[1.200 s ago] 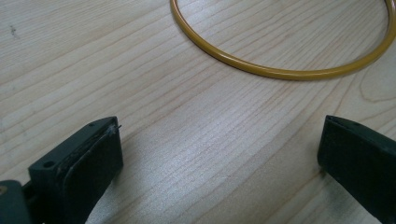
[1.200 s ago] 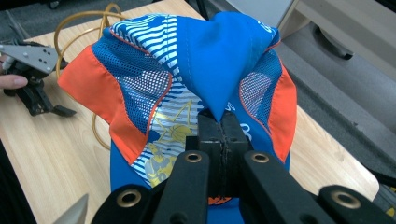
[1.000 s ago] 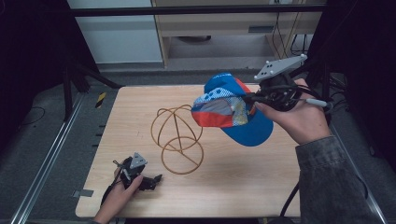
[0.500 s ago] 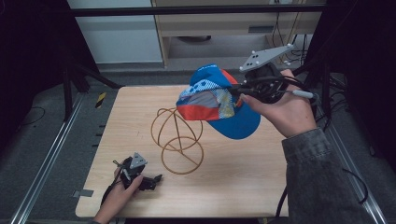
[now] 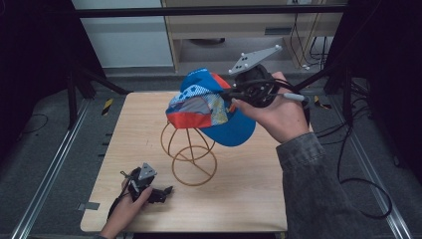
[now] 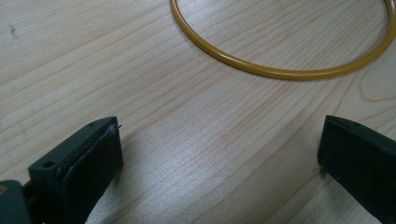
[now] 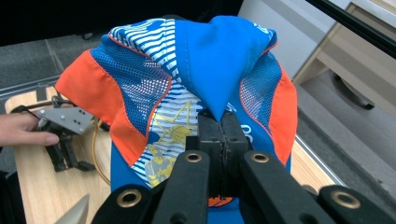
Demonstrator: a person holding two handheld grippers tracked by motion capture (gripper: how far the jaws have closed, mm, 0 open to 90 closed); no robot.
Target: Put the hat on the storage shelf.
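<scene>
Worktop (image 5: pixel 249 199) mostly bare round wire stand (image 5: pixel 188 149) – right hand-held gripper (image 5: pixel 233 95) clamped on blue/orange mesh cap (image 5: pixel 209 109) above it; left hand-held gripper (image 5: pixel 161 191) wide, nr front edge.

Wooden table (image 5: pixel 259 199): bears a yellow wire hat stand (image 5: pixel 188 149) near its centre.

Yellow wire hat stand: ring base on the tabletop, domed cage rising behind it toward 12 o'clock.

Blue, orange and white baseball cap (image 5: pixel 209 109): above the table, over the stand's dome and just to its 1 o'clock; whether it touches the dome cannot be told.

Right gripper (image 5: pixel 234 93): at 3 o'clock of the cap, pinching its fabric.

Left gripper (image 5: pixel 166 191): on the table at 7 o'clock of the stand, near the front edge; in the left gripper view the ring base (image 6: pixel 280 72) lies ahead of the jaws.
</scene>
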